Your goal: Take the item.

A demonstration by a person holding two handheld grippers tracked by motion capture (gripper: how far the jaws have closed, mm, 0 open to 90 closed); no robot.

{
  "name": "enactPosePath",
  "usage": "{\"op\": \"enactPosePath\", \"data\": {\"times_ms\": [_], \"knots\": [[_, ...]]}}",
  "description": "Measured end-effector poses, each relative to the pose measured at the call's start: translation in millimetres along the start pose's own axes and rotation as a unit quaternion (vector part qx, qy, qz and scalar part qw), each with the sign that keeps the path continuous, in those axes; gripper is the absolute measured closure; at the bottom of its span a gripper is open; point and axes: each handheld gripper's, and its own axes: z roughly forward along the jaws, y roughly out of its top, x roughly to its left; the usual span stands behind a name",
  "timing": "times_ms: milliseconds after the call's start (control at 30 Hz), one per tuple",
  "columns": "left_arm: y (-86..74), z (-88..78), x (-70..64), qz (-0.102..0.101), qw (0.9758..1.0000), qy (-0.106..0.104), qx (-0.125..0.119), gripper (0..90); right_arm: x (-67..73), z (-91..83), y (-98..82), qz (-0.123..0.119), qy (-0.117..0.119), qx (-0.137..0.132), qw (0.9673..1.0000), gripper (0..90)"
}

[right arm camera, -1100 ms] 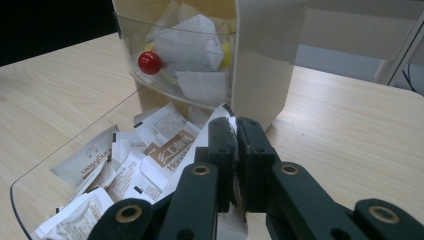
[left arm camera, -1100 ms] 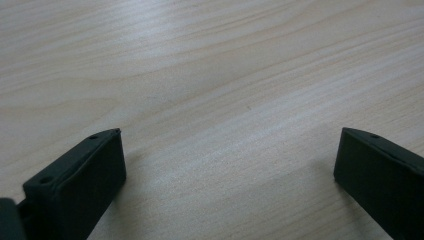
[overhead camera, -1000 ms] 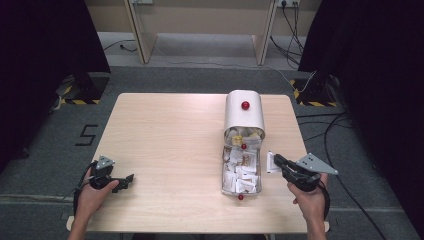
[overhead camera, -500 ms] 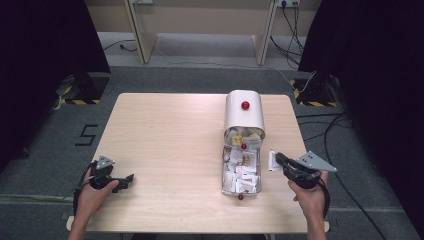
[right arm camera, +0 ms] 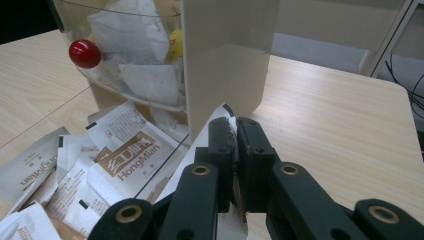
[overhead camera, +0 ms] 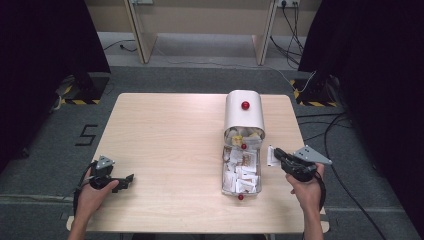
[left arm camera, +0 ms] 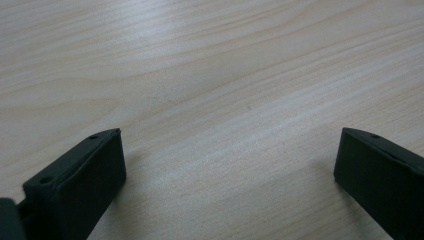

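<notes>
Light wood counter [overhead camera: 170, 135] on grey carpet [overhead camera: 200, 80]. Right tongs [overhead camera: 276, 154] clenched on a white sachet [right arm camera: 220, 117] beside the tray [overhead camera: 225, 175]; left tongs [overhead camera: 131, 177] released over bare wood.

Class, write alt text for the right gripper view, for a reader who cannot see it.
The right gripper has its black fingers shut on a white sachet. Just beyond stands a cream container whose clear drawer with a red knob holds more sachets on a wooden table.
</notes>
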Motion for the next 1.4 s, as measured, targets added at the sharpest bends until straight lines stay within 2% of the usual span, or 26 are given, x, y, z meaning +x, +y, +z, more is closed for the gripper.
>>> {"op": "enactPosePath", "data": {"times_ms": [367, 700, 1233, 1400], "knots": [[0.0, 0.0, 0.1, 0.000, 1.0000, 0.000, 0.000, 0.0, -7.1, 12.6, -4.7, 0.006, -0.006, 0.014, 0.9999, 85.9], [0.1, 0.1, 0.1, 0.000, 1.0000, 0.000, 0.000, 0.0, -16.9, 24.0, -19.2, 0.020, -0.015, 0.037, 0.9990, 85.9], [0.1, 0.1, 0.2, 0.000, 1.0000, 0.000, 0.000, 0.0, -25.6, 30.1, -32.7, 0.023, -0.036, 0.064, 0.9970, 85.8], [0.1, 0.1, 0.2, 0.000, 1.0000, 0.000, 0.000, 0.0, -31.0, 28.3, -35.4, 0.030, -0.041, 0.064, 0.9966, 85.8]]}}
